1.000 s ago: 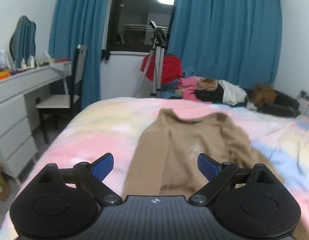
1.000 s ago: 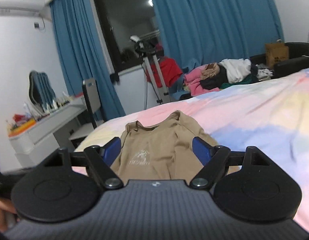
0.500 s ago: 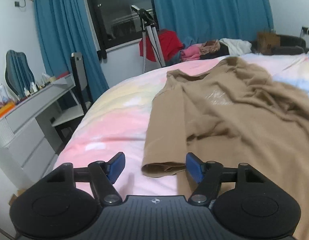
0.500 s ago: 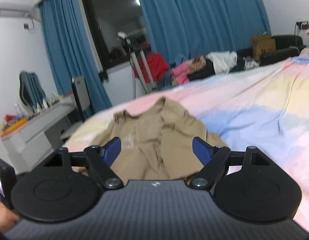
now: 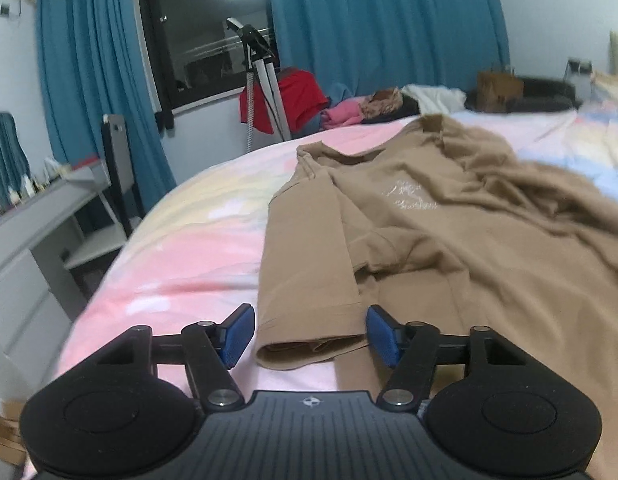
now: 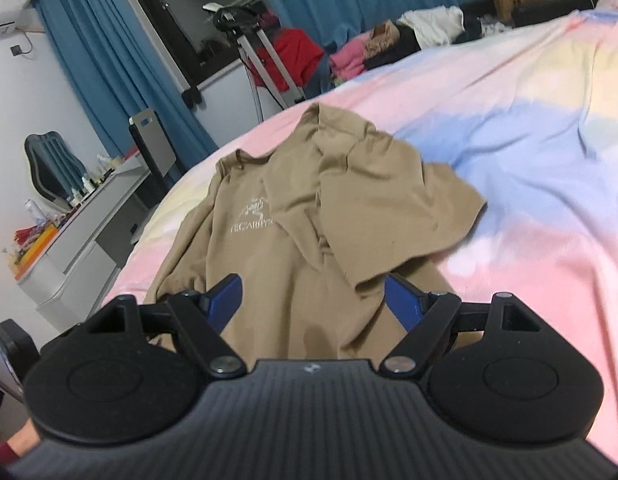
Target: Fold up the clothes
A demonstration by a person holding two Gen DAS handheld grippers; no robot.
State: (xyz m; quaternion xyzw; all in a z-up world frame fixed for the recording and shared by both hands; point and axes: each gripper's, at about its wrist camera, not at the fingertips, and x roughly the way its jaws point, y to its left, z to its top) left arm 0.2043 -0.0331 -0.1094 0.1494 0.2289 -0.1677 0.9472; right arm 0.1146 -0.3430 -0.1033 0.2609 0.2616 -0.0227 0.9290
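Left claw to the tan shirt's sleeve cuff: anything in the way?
Nothing visible. The sleeve cuff of the tan shirt lies flat on the bedspread, already between the fingers of the left claw. The jaws are closing but the pads do not yet touch the fabric.

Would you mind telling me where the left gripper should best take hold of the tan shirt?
Probably the sleeve cuff of the tan shirt, approached from its open end. It lies flat between the closing left gripper fingers, not yet pinched, clear of the bunched body.
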